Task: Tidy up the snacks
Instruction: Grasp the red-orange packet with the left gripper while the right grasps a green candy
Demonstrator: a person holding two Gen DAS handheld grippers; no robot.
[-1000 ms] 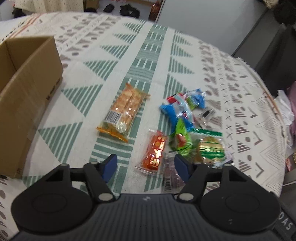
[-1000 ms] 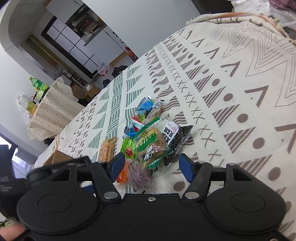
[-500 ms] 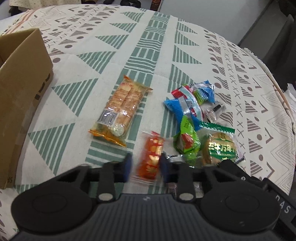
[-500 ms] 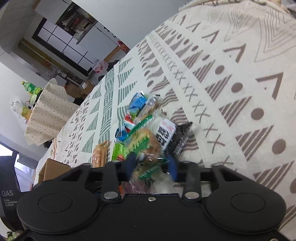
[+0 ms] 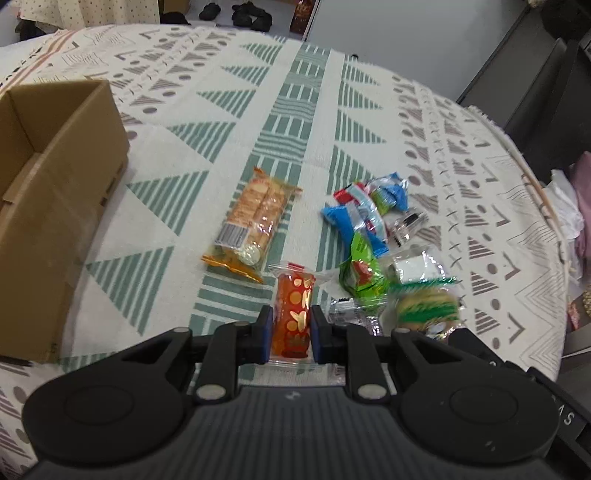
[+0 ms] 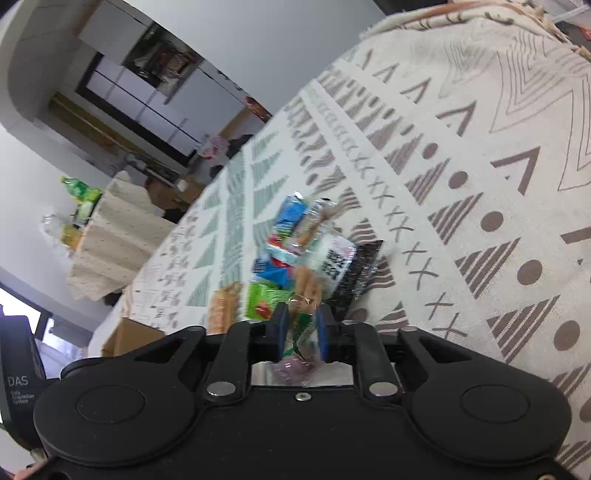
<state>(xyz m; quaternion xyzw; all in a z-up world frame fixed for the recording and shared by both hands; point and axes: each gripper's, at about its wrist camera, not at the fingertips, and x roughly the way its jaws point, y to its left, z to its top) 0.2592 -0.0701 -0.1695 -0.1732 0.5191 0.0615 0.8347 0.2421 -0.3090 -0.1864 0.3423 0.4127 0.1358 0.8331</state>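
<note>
The left gripper [image 5: 291, 328] has its blue fingers [image 5: 265, 334] closed on a red pack [image 5: 294, 315] with gold dots, low in the frame's centre. The right gripper [image 6: 301, 332] pinches a green-edged cookie pack [image 6: 303, 321] between its fingers [image 6: 322, 334]; in the left view that pack [image 5: 424, 306] shows blurred at lower right.

Beyond the red pack lies an orange cracker pack [image 5: 253, 223], apart from the rest. To the right sits a pile: a green pack [image 5: 360, 271], blue packs [image 5: 354, 221] and a clear pack [image 5: 408, 225], touching or overlapping. In the right view a black-and-white pack [image 6: 347, 269] lies at the pile's right edge.

All rest on a bench covered by a cream cloth [image 5: 295, 110] with green and grey triangles and stripes. An open cardboard box [image 5: 55, 192] stands at the left edge.

Past the bench, shoes [image 5: 243, 14] sit on the floor at the top of the frame. In the right view, a dotted cloth [image 6: 110, 229] drapes another table bearing green bottles [image 6: 79, 190], with white cabinets [image 6: 155, 107] behind.
</note>
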